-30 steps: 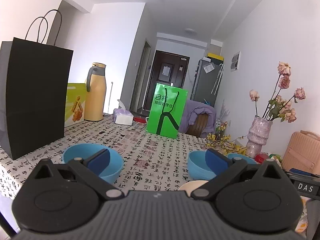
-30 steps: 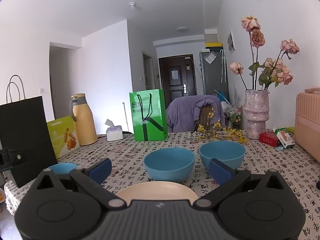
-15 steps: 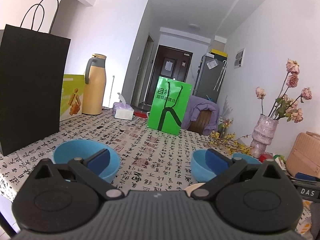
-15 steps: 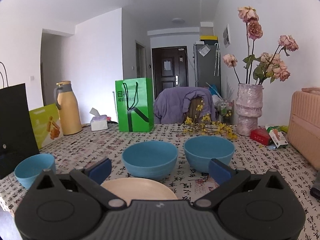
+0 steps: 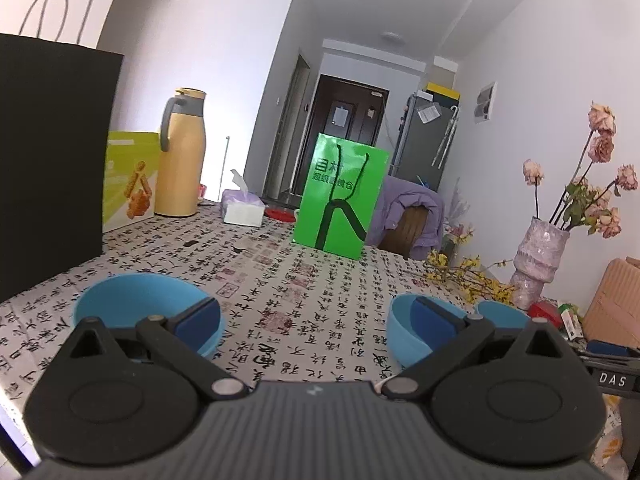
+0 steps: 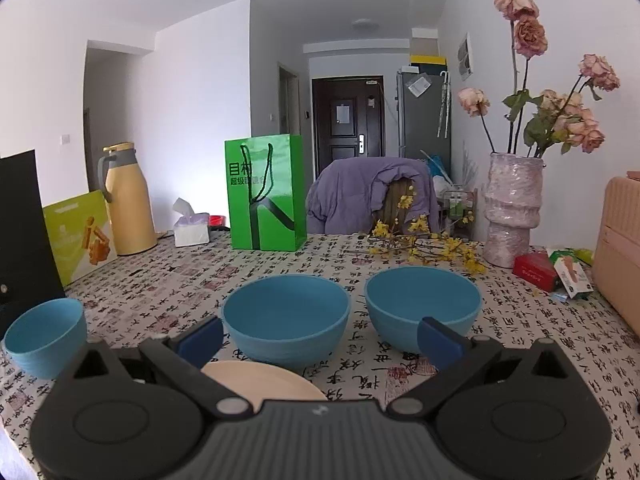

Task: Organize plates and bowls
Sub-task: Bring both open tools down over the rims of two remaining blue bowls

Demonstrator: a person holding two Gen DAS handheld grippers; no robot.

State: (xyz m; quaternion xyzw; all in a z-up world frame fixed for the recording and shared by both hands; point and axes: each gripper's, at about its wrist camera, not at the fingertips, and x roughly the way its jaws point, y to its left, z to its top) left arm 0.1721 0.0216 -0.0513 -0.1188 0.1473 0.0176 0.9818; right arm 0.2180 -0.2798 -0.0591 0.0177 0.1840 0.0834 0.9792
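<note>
Three blue bowls stand on the patterned tablecloth. In the right wrist view a small blue bowl (image 6: 44, 334) is at the left, a larger blue bowl (image 6: 286, 316) in the middle and another blue bowl (image 6: 422, 304) to its right. A beige plate (image 6: 264, 380) lies just in front of the middle bowl, under my right gripper (image 6: 320, 334), which is open and holds nothing. My left gripper (image 5: 316, 316) is open too, low over the cloth, its left finger over the small bowl (image 5: 136, 304) and its right finger before the middle bowl (image 5: 404, 330).
A black paper bag (image 5: 48, 168) stands at the left edge. At the back are a yellow box (image 5: 128, 180), a yellow thermos (image 5: 180, 164), a tissue box (image 5: 242, 208) and a green bag (image 5: 340, 196). At the right are a vase of roses (image 6: 512, 208), yellow twigs (image 6: 424, 244) and a pink case (image 6: 620, 252).
Both grippers have moved forward and lower toward the bowls, which look larger now. The right view has swung right, so the small bowl shows at its left. Both stay open.
</note>
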